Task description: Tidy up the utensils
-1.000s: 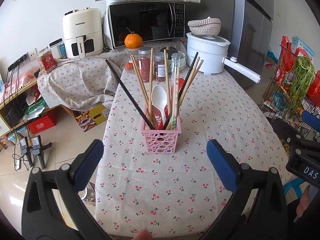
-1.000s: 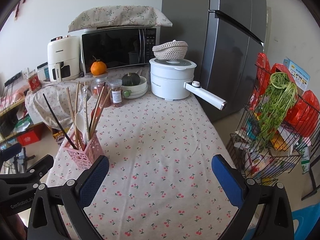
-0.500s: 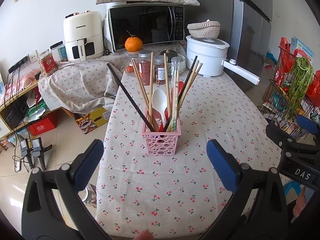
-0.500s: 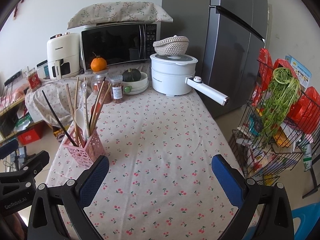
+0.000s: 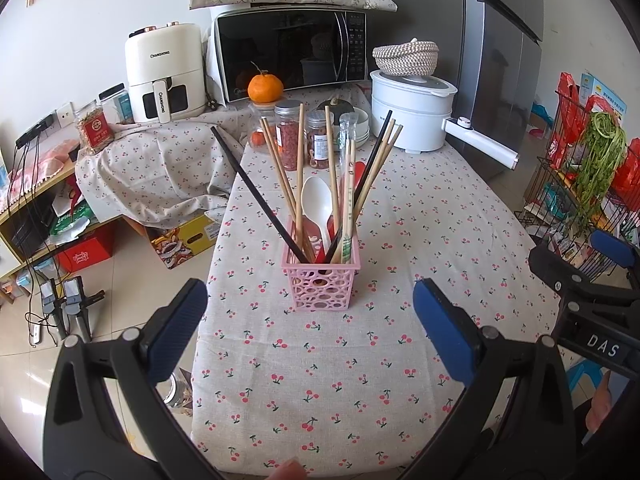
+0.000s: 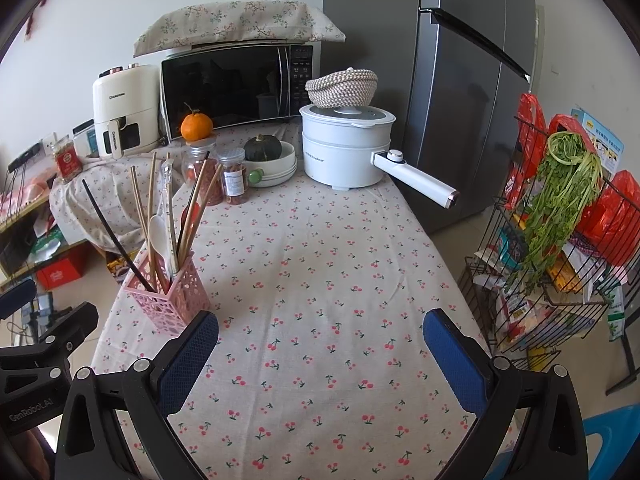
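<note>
A pink perforated utensil basket (image 5: 321, 279) stands upright on the cherry-print tablecloth (image 5: 360, 380). It holds several wooden chopsticks (image 5: 299, 168), black chopsticks (image 5: 256, 196), a white spoon (image 5: 316, 204) and a red utensil. My left gripper (image 5: 310, 330) is open and empty, just in front of the basket. My right gripper (image 6: 320, 354) is open and empty over the table, with the basket (image 6: 170, 298) to its left. The right gripper also shows at the right edge of the left wrist view (image 5: 592, 268).
At the table's far end stand spice jars (image 5: 289, 140), an orange (image 5: 265, 88), stacked bowls (image 6: 276, 164), a white electric pot (image 6: 346, 146) with a long handle, a microwave (image 5: 290, 58) and an air fryer (image 5: 164, 74). A fridge (image 6: 460, 80) and wire rack (image 6: 560, 260) are right.
Both grippers have drawn back slightly from the table and risen a little; the basket looks a bit farther and lower in view. Both stay open and empty.
</note>
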